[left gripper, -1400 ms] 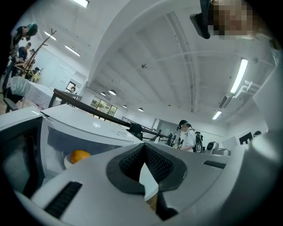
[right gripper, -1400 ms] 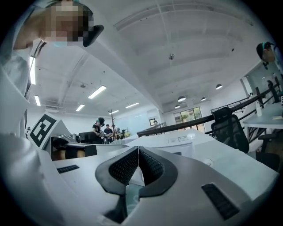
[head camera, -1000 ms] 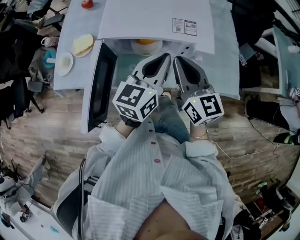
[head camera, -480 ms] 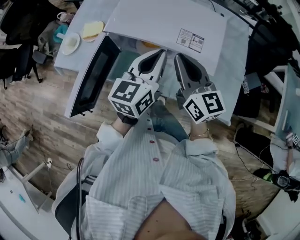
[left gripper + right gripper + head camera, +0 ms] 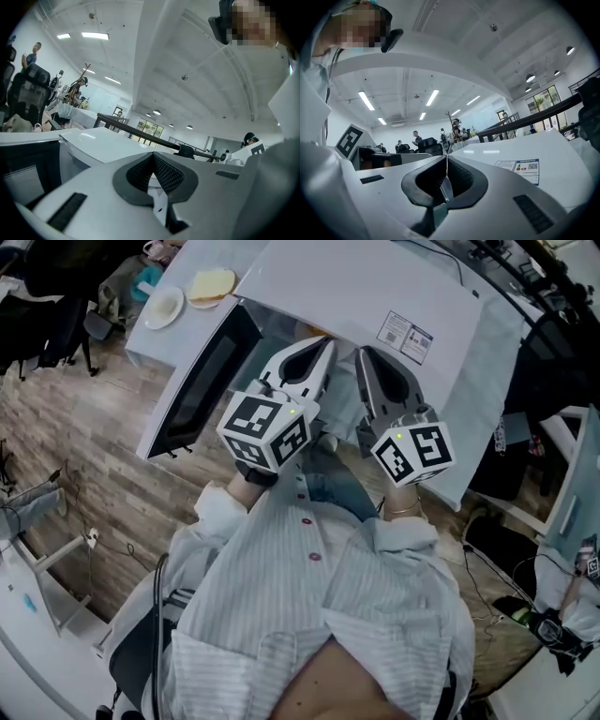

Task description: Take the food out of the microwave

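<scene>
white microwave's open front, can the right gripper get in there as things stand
Probably yes: the dark-windowed door is swung wide to the left, and the right gripper points at the white microwave opening, though its jaws are shut.

A small plate (image 5: 163, 307) lies beside a bread plate (image 5: 212, 284) on the table (image 5: 167, 339).

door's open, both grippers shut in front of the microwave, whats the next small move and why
Probably open the right gripper and lower it toward the cavity. The microwave has its door swung open, but the right gripper and the left gripper are both shut on nothing, and the food is hidden under the microwave's top.
</scene>
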Tool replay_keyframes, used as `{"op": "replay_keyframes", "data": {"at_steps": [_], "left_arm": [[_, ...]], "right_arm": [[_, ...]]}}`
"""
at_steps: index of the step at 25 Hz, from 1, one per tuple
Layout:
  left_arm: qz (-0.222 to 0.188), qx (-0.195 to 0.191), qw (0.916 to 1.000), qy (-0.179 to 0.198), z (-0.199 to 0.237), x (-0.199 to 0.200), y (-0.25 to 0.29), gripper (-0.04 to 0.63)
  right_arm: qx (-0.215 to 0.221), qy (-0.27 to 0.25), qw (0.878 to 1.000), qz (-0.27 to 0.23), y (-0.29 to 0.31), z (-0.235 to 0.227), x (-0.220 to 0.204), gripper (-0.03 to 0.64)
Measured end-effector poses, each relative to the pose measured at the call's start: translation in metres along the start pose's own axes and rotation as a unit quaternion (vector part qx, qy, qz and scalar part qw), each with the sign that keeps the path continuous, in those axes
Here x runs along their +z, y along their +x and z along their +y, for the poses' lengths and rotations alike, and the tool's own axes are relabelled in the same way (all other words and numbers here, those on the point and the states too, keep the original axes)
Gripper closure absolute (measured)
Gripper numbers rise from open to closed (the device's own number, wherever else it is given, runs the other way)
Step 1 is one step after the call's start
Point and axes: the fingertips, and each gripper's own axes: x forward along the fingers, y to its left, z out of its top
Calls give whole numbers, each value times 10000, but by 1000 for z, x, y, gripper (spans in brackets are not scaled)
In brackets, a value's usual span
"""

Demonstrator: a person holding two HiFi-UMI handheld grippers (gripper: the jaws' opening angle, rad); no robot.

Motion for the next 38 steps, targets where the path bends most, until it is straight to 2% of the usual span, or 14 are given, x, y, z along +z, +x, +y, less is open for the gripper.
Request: {"op": "replay_keyframes", "data": {"at_steps": [12,22,27,38], "left_arm": [[43,-257,9995,-174,20,6,11,588],[156,-570,9973,-426,31,-2,10,586],[285,-565,9965,-551,40,-10,5,584],[584,-567,9925,-909,58,-36,-3,499]], "right_arm": [[-267,125,9996,-10,20,-4,-3,584],[-282,307,9991,-86,27,6,-12,583],[-384,430,9983,-26,28,8,-23,583],[-383,736,9963,201,30,17,-55,577]]}}
